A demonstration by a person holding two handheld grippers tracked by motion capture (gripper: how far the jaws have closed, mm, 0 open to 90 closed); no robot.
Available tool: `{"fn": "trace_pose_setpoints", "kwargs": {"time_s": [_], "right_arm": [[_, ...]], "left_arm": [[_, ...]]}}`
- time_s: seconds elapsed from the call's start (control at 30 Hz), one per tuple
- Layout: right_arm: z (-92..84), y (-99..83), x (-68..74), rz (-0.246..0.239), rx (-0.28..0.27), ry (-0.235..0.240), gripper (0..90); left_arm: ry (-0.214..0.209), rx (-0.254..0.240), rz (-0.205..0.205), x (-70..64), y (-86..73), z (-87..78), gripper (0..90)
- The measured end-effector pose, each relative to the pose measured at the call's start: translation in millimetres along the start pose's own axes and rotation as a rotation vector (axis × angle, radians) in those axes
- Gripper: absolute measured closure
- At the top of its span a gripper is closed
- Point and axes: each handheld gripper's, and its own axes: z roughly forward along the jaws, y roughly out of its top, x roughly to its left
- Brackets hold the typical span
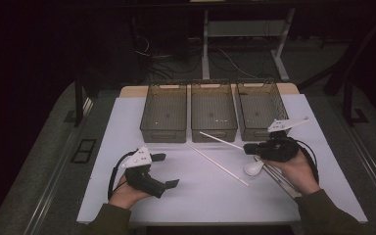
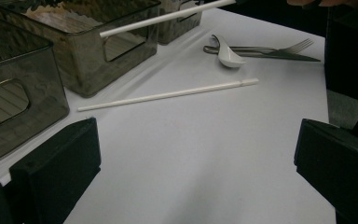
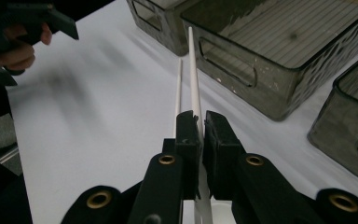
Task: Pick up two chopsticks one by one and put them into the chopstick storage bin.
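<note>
Three smoky clear bins [image 1: 213, 117] stand in a row at twelve o'clock on the white table [image 1: 200, 196]. Two white chopsticks: one [image 1: 218, 164] lies flat at the centre; the other, the held chopstick [image 3: 193, 79], is pinched between the pressed-together jaws of the right gripper [image 1: 248, 147], its free length pointing toward ten o'clock, lifted off the table. One white spoon [image 2: 228, 55], one fork [image 2: 289, 47] and one knife [image 2: 284, 55] lie at four o'clock. The left gripper [image 1: 169, 170] rests at eight o'clock, jaws spread wide, holding nothing.

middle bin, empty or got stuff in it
Empty: the middle bin shows just its bare ribbed floor, and both chopsticks are outside it.
</note>
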Motion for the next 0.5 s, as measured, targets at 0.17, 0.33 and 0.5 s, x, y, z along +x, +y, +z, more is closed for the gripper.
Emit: {"fn": "trace_pose_setpoints", "kwargs": {"time_s": [0.17, 0.33, 0.5], "right_arm": [[0.6, 7.2, 0.1, -0.007, -0.016, 0.005, 84.4], [0.2, 9.4, 2.7, -0.007, -0.02, 0.016, 84.4], [-4.8, 13.7, 6.1, -0.016, -0.039, 0.018, 84.4]], "left_arm": [[0.0, 0.005, -0.008, 0.8, -2.4, 1.1, 0.0], [0.001, 0.001, -0.011, 0.8, -1.8, 0.5, 0.0], [0.0, -0.004, -0.007, 1.2, -1.9, -0.4, 0.0]]}}
